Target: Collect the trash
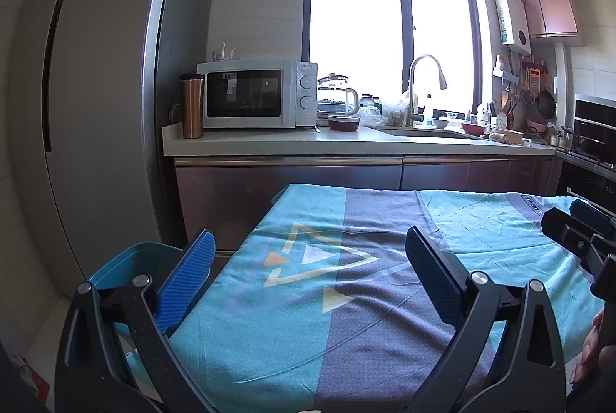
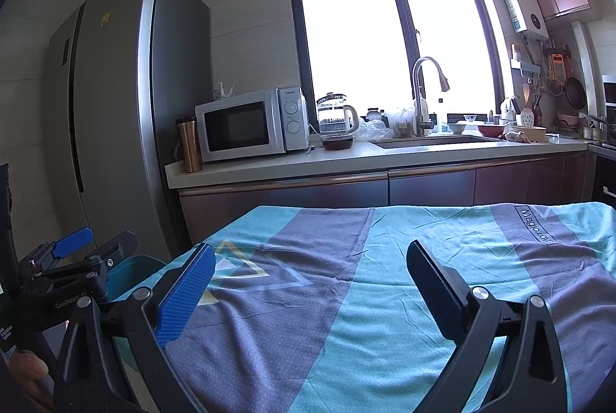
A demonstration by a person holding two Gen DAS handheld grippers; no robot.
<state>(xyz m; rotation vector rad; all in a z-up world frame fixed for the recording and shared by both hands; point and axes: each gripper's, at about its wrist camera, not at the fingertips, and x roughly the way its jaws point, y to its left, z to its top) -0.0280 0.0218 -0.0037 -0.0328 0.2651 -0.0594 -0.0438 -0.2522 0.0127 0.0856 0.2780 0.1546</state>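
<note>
Hovering above the cloth-covered tabletop (image 1: 346,297), the left tongs (image 1: 310,259) stood with their jaws spread wide and nothing between them. The right tongs (image 2: 310,272) were likewise spread apart and empty over the same cloth. No piece of trash could be made out on the teal-and-grey tablecloth (image 2: 385,278) in either view, so its place and long axis could not be told. A teal bin (image 1: 134,259) stood just beside the left edge of the tabletop, its rim facing up; the left tongs' own blue pad and frame hid much of it, and in the right wrist view only a slice of it (image 2: 131,272) showed behind the other tool. What lay inside it could not be seen. The right tongs appeared at the right border of the left wrist view, cut off by the frame.

Beyond the tabletop ran a kitchen counter (image 1: 346,143) with a white microwave (image 1: 256,93), a copper tumbler (image 1: 191,105) upright to its left, a glass kettle (image 1: 337,95) and a sink faucet (image 1: 417,86). A tall grey refrigerator (image 1: 107,86) stood at the left. Things near the sink were too small to name, and the window (image 2: 385,39) was blown out white.
</note>
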